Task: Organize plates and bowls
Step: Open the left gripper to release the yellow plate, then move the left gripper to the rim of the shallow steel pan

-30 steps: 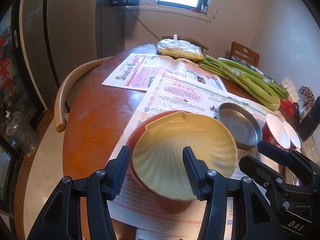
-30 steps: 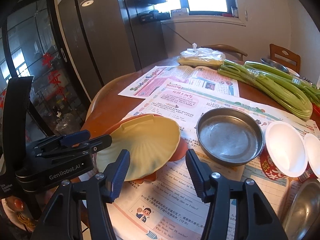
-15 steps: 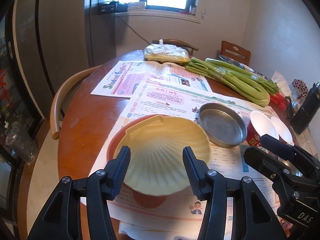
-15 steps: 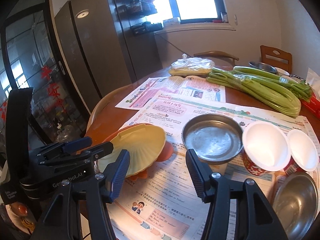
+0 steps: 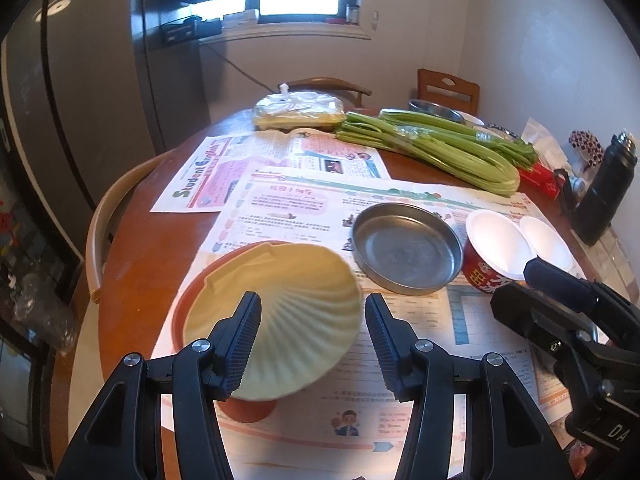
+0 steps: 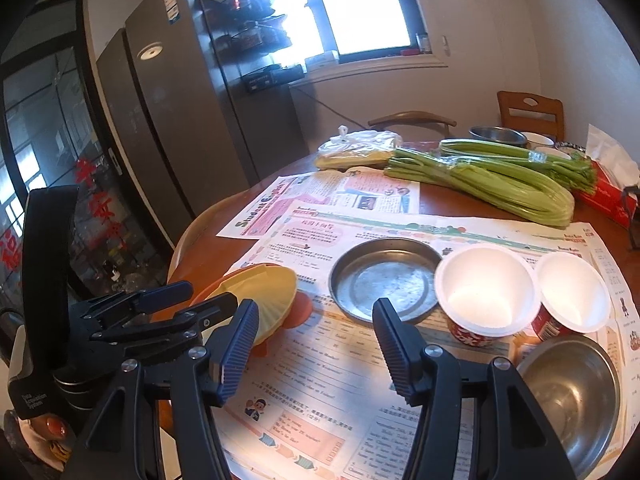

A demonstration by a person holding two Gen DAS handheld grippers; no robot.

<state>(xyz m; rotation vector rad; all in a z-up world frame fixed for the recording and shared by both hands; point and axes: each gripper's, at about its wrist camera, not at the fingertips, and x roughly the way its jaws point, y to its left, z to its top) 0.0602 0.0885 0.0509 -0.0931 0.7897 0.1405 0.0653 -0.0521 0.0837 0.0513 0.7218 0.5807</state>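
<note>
Bench [image 5: 132, 240]: round, wooden, partly covered by overlapping newspaper sheets [image 5: 280, 204]; carries all items below.

Celery bundle [image 5: 432, 148]: long green stalks across the far side, well apart from the dishes; no obstruction.

Orange plate [image 5: 188, 304]: near edge of the bench, on the newspaper, carrying the yellow shell-shaped dish [image 5: 288, 300] nested on top. This pair reads as already stacked.

Metal pan [image 6: 384, 280]: shallow, round, empty, just beside the stacked pair. Unstacked.

Steel bowl [image 6: 568, 392]: lower right of the right wrist view, empty, alone. Unstacked.

Two red paper bowls [image 6: 486, 292], white inside, side by side and touching at the rims, between the pan and the steel bowl. Not nested.

Further bowls [image 6: 498, 136] behind the celery at the far edge; small, detail unclear.

Bagged food [image 5: 300, 110], dark flask [image 5: 608, 196] and red tissue pack [image 6: 604, 196]: periphery, clear of the work area.

Left claw [image 5: 312, 344]: jaws apart, empty, hovering over the near rim of the yellow dish without pressing it.

Right claw [image 6: 316, 350]: jaws apart and opening, nothing between them, above bare newspaper near the pan.

Progress, judged: early. One stack made; pan, steel bowl and paper bowls left to group. The paper bowls crowd the pan's right side, and the two claws sit close together, so reaching may be tight.
</note>
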